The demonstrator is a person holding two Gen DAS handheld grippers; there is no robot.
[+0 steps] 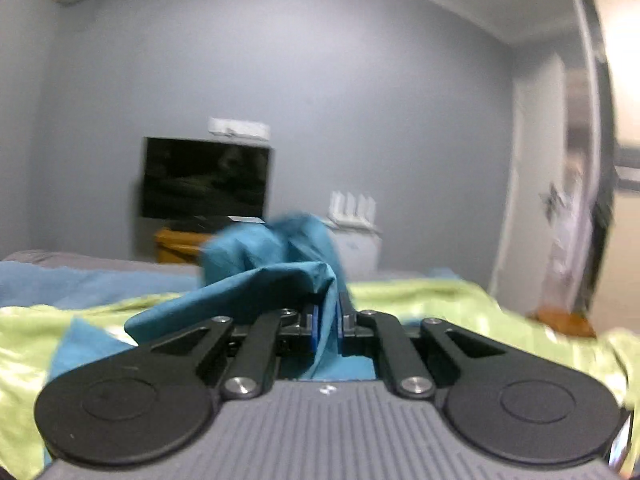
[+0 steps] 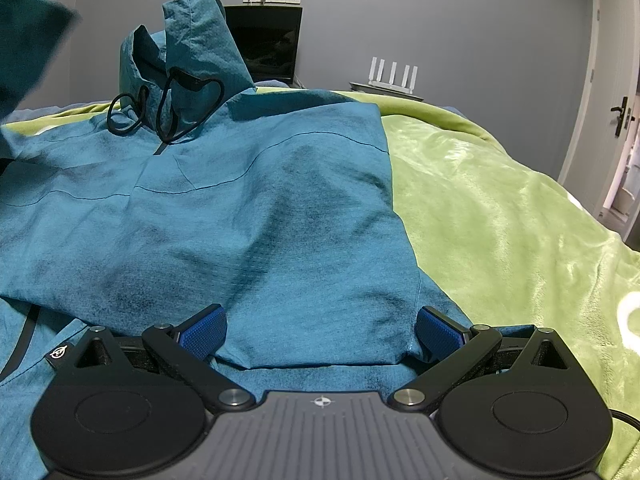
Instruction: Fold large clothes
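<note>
Lying spread over the green blanket (image 2: 500,216) on the bed, the teal hoodie (image 2: 224,208) had its hood (image 2: 188,44) propped up toward the far edge, black drawstring (image 2: 172,108) looped at the collar. The right gripper (image 2: 320,332) rested at the near hem with both blue pads (image 2: 202,330) set wide apart, cloth lying between them but unpinched. The left gripper (image 1: 327,326) was clamped shut on a raised fold of the hoodie (image 1: 280,272); that view was blurred, so probably a sleeve. A dark monitor (image 2: 268,40) stood against the grey wall (image 2: 440,20).
</note>
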